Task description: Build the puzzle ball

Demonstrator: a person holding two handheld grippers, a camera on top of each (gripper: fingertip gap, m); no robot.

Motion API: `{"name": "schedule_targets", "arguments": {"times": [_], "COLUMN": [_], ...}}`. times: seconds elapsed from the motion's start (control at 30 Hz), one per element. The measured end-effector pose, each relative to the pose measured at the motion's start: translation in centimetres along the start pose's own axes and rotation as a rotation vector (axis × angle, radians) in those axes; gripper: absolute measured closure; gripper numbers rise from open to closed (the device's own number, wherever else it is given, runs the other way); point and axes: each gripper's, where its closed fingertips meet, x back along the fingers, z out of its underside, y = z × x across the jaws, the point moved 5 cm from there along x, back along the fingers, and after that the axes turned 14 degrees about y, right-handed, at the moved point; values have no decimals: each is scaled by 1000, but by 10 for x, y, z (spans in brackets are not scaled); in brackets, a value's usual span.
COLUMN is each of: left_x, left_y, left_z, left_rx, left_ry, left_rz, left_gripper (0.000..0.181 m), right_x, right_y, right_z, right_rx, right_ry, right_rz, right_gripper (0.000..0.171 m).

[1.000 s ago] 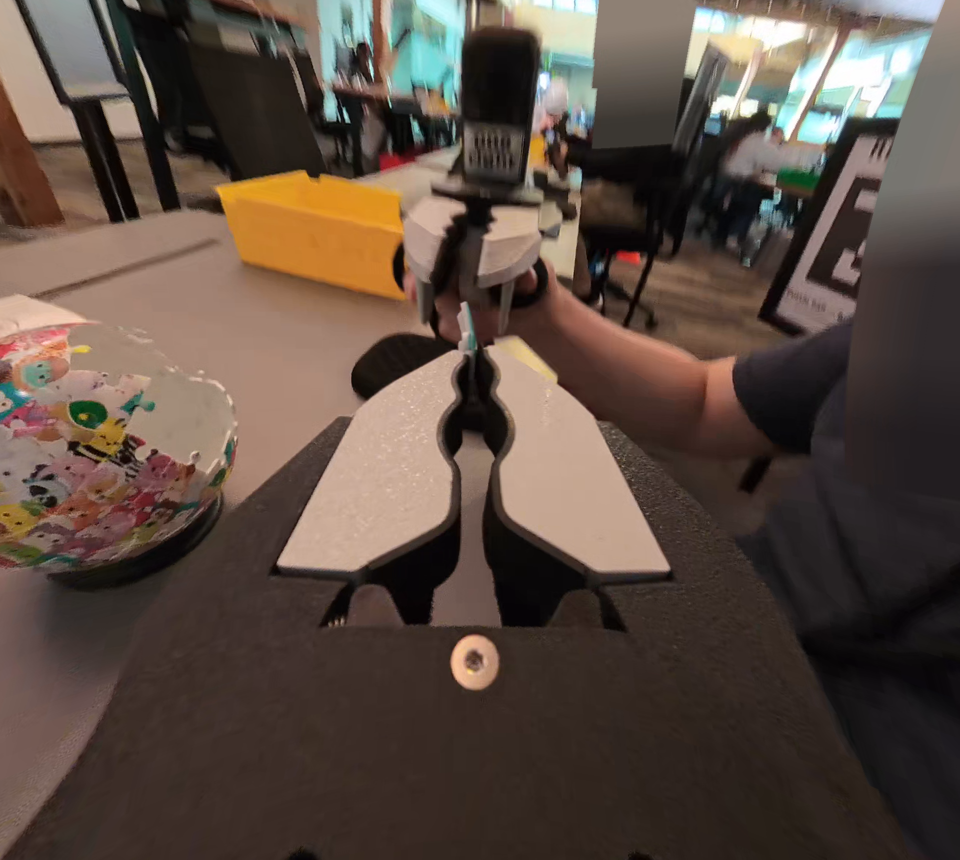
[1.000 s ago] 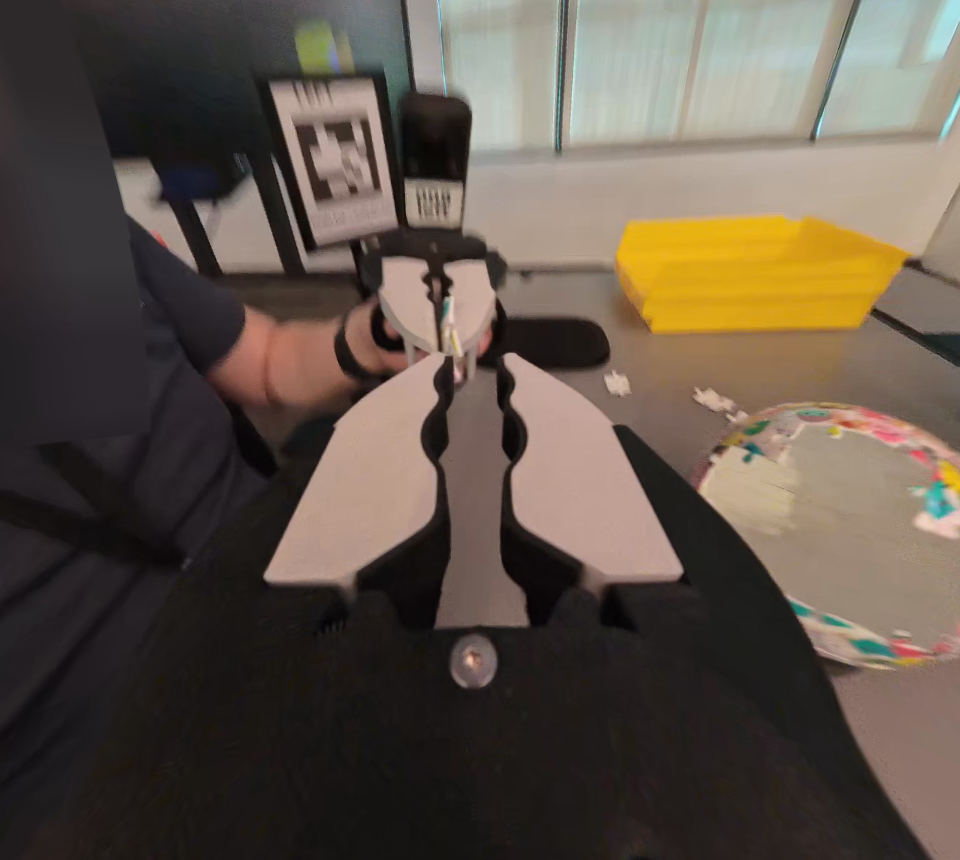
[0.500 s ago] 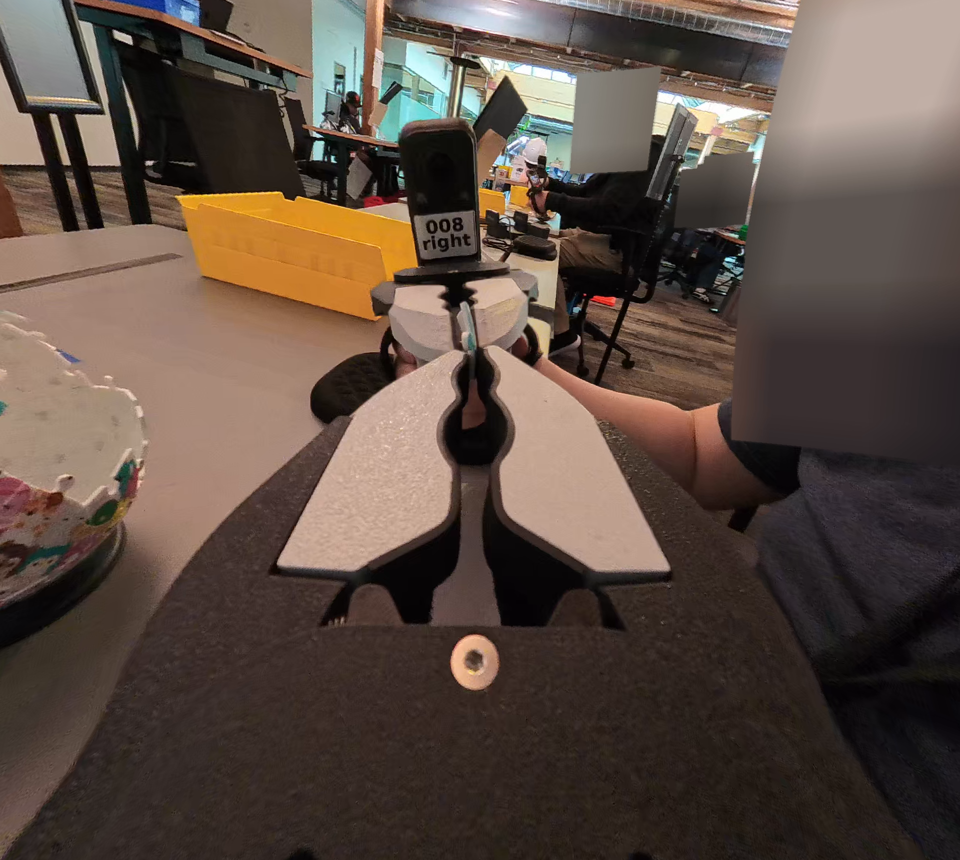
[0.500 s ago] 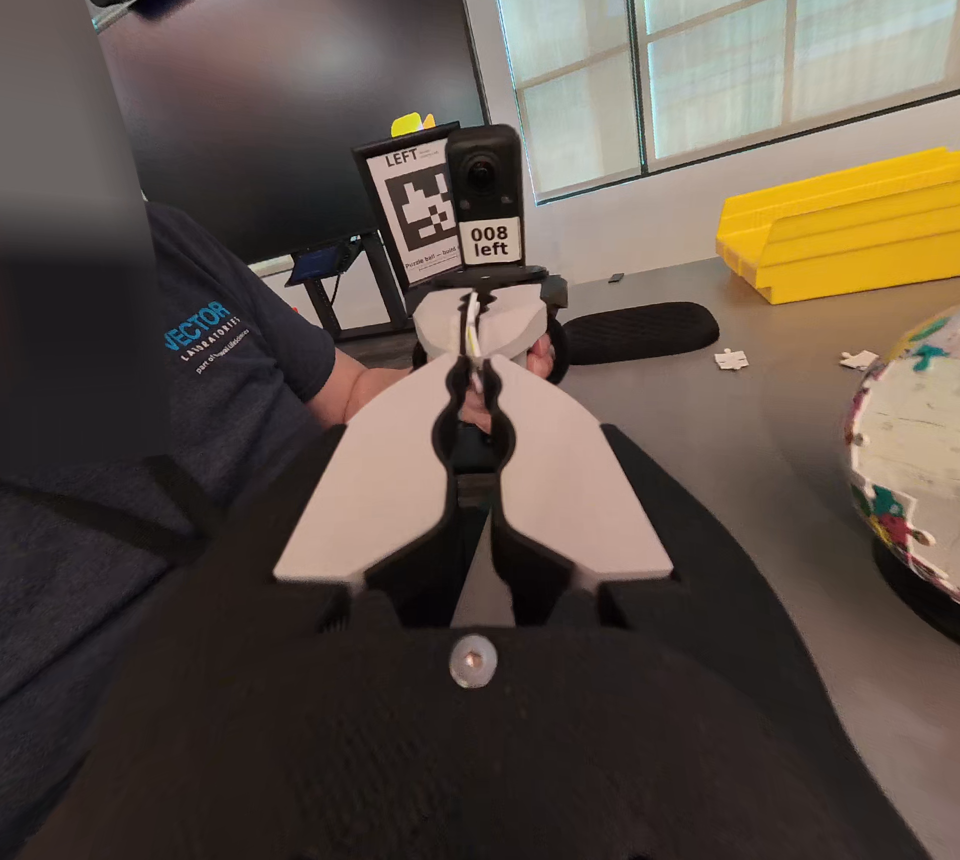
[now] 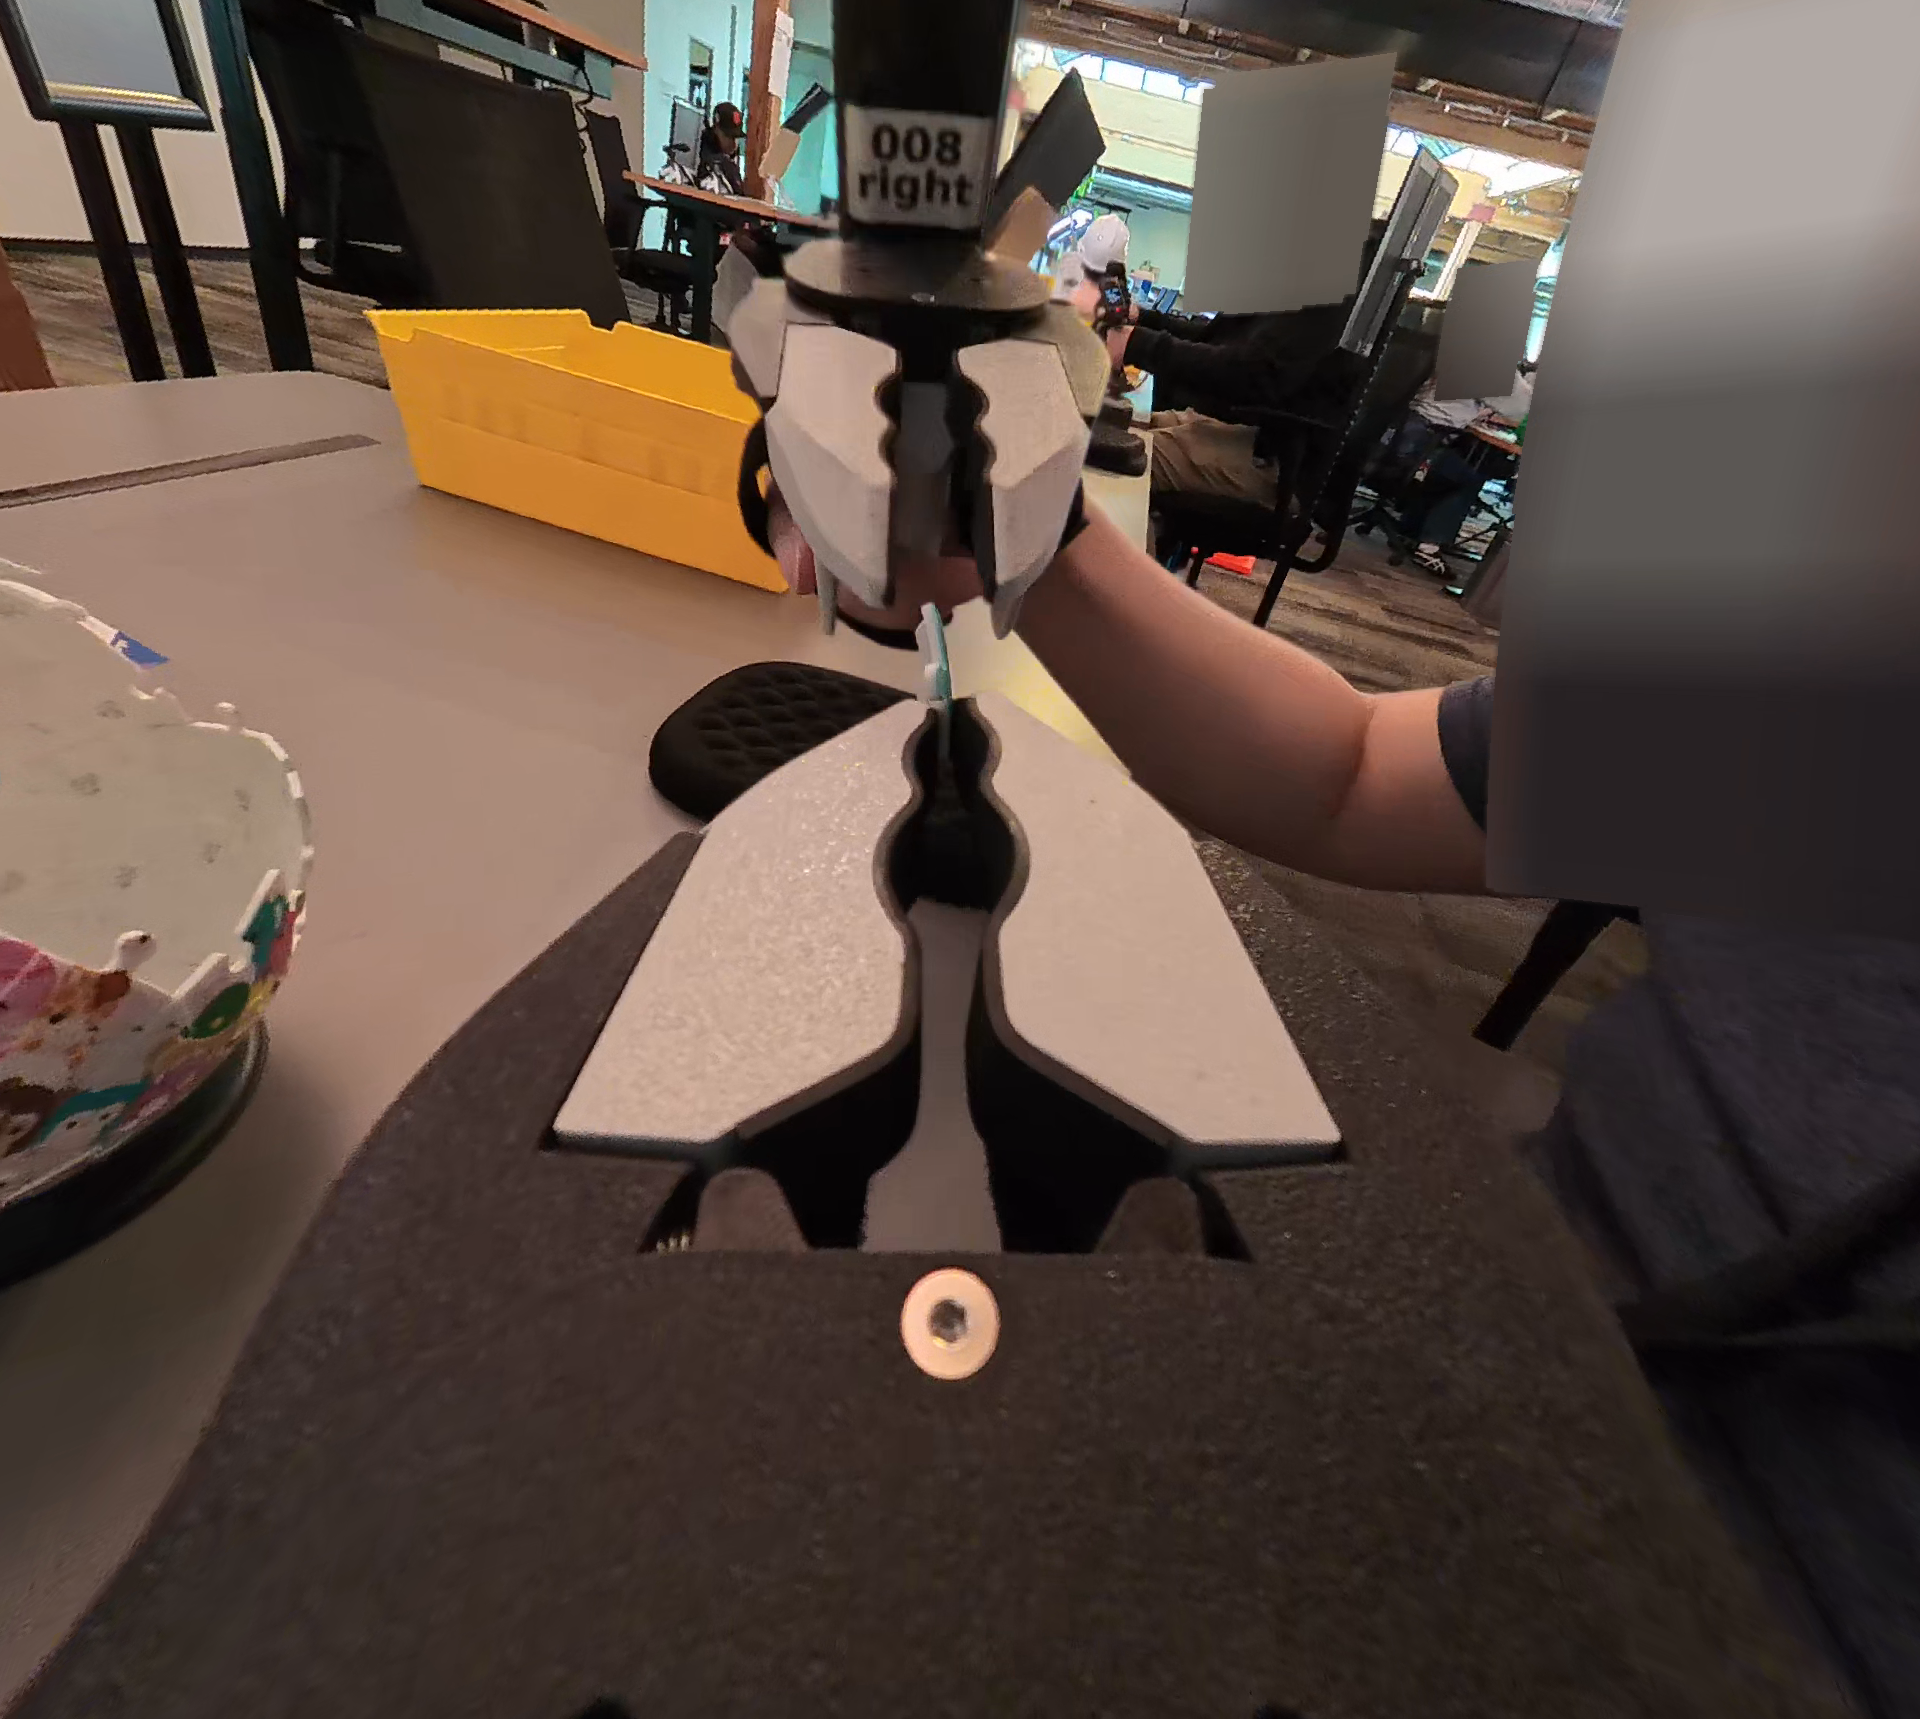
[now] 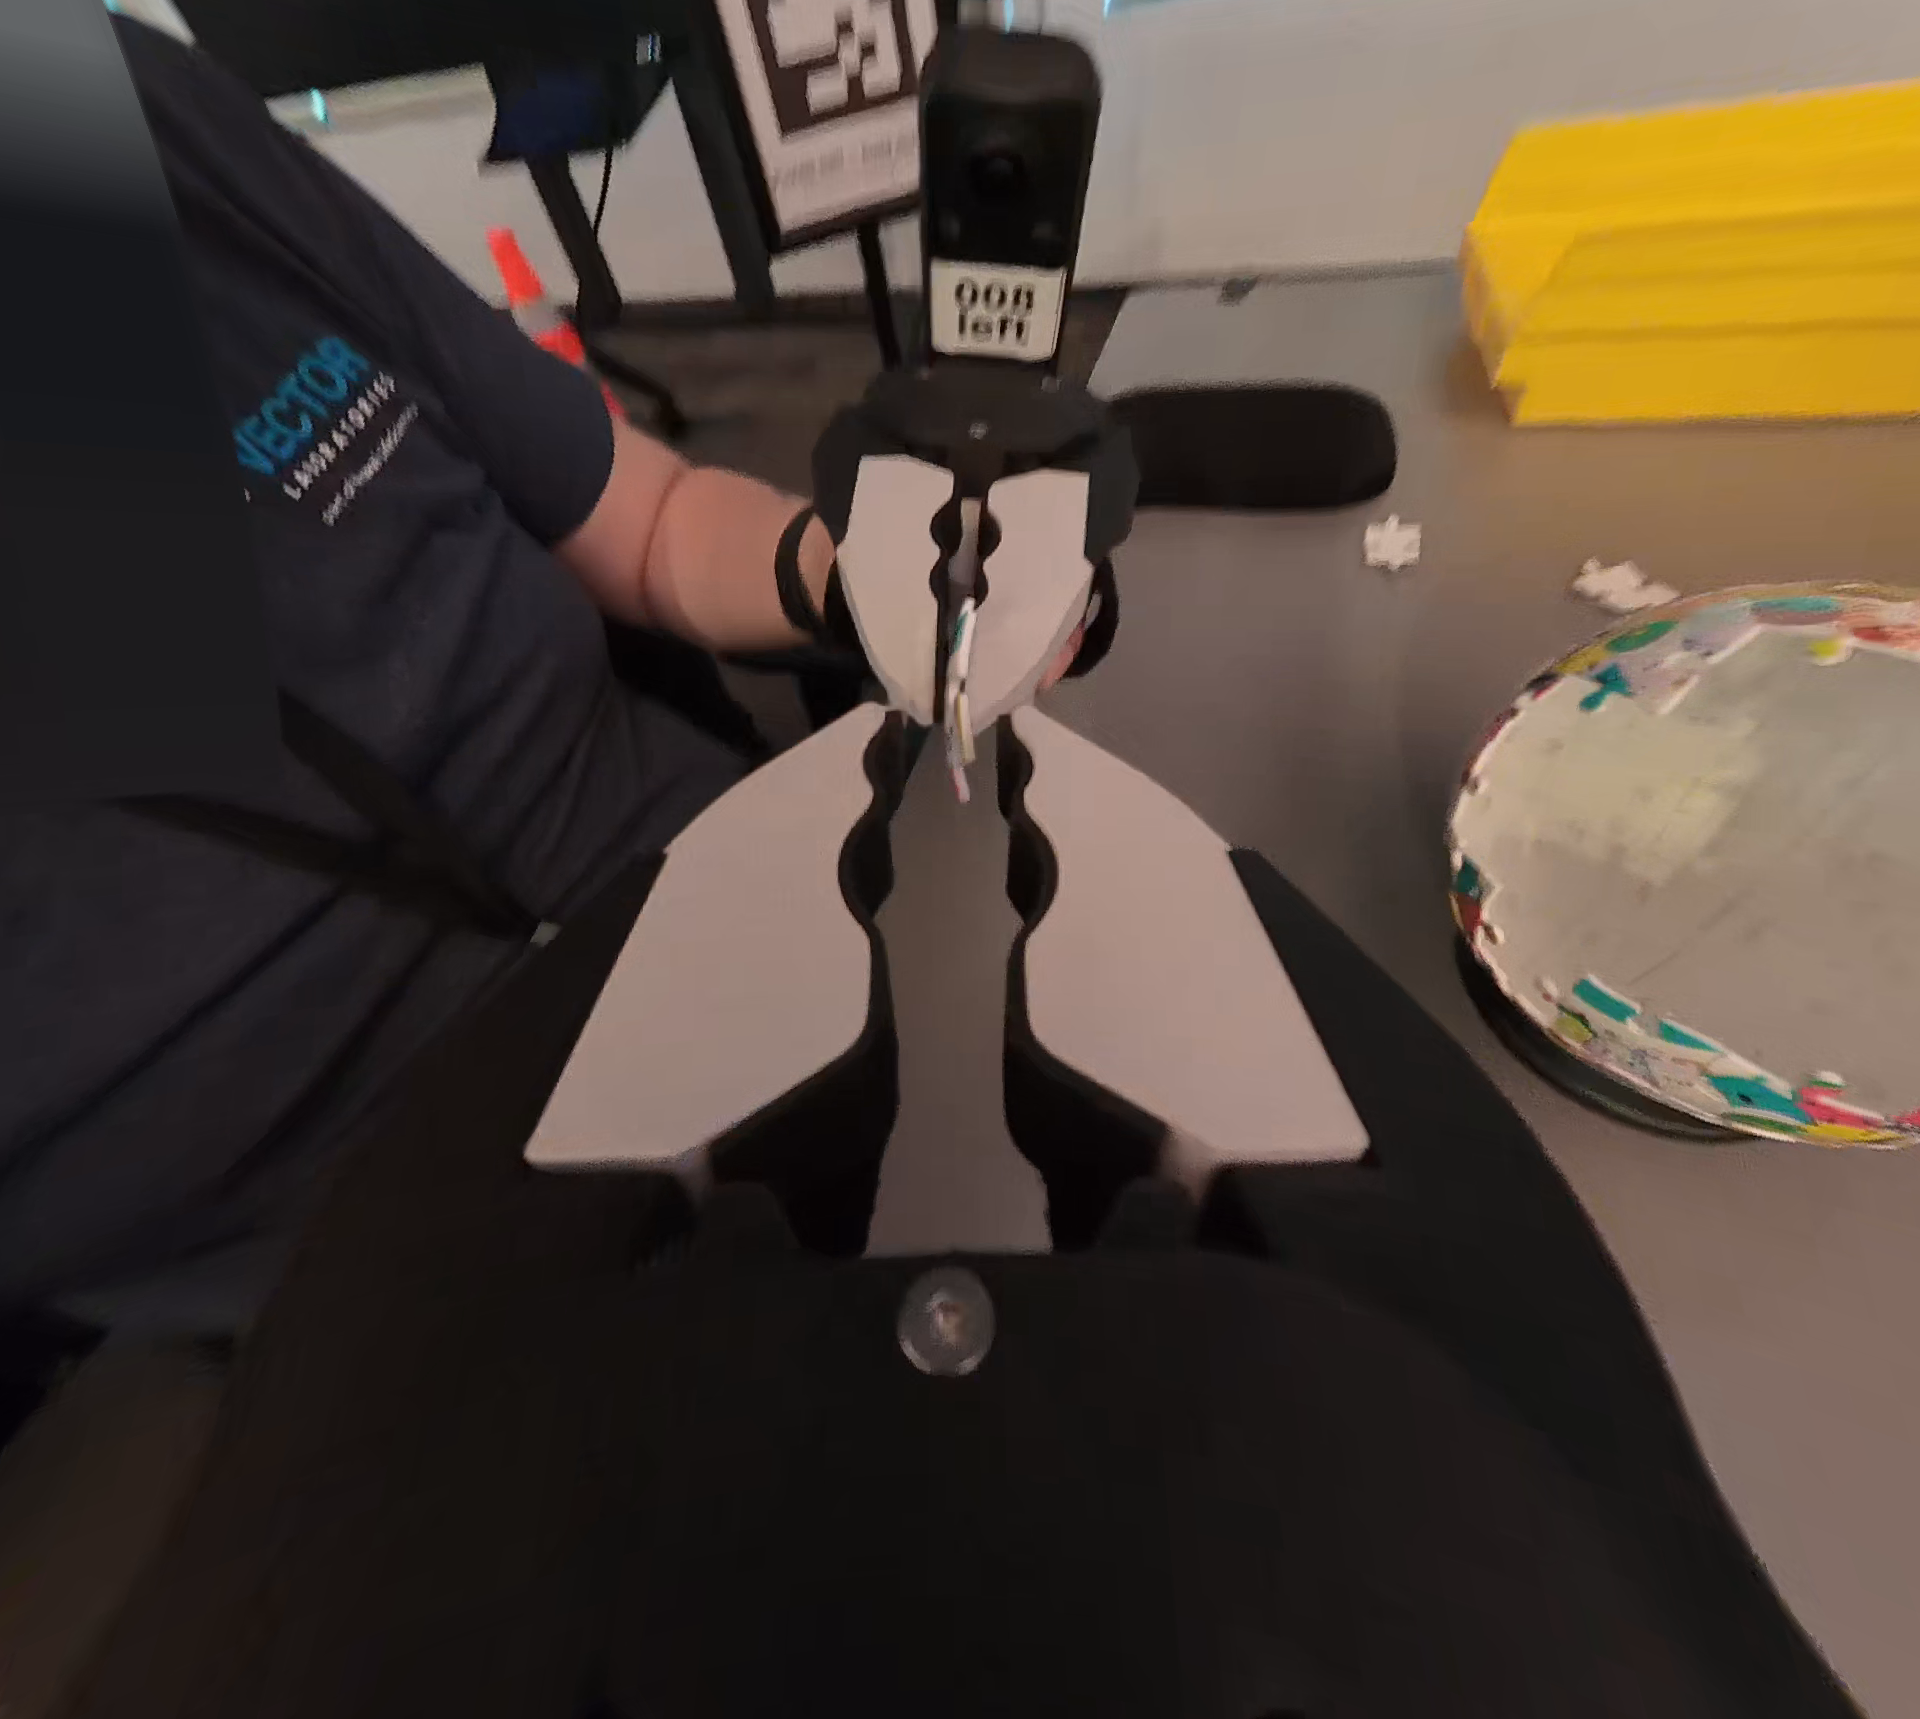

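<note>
My left gripper (image 5: 948,715) is shut on a small puzzle piece (image 5: 951,649), white and teal, held upright by its edge in the air. My right gripper (image 6: 951,734) faces it tip to tip and is open, its fingers standing on either side of the piece (image 6: 961,713) without gripping it. The right gripper also shows in the left wrist view (image 5: 914,620), raised a little above the piece. The puzzle ball (image 5: 135,838) is a half shell, colourful outside and white inside, on a black stand at the left; in the right wrist view it (image 6: 1683,859) lies to the right.
A yellow bin (image 5: 561,422) stands at the back of the grey table (image 5: 416,682). A black padded rest (image 5: 758,734) lies just beyond the grippers. Two loose white pieces (image 6: 1392,542) lie near the ball. The person's arm and torso are close on one side.
Half a second ago both grippers were shut on the piece. My right gripper has opened and let go; the left still holds it. The right gripper has risen and tilted downward.
</note>
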Motion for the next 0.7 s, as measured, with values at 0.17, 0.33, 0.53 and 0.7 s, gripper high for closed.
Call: {"name": "schedule_targets", "arguments": {"times": [0.17,0.33,0.53,0.7], "left_x": [-5,-12,-14,-5], "left_y": [0,0,-5,-31], "left_z": [2,9,7,-2], "left_rx": [4,24,-38,-278], "left_ry": [-4,1,-8,31], "left_rz": [-21,-13,-15,-14], "left_gripper": [179,179,177,165], "right_x": [-12,-12,-10,-5], "right_y": [-4,-5,1,41], "right_z": [4,15,19,10], "right_rx": [-5,-41,33,550], "right_ry": [120,33,-38,-64], "right_rz": [-72,-124,-88,282], "right_gripper": [163,168,168,168]}}
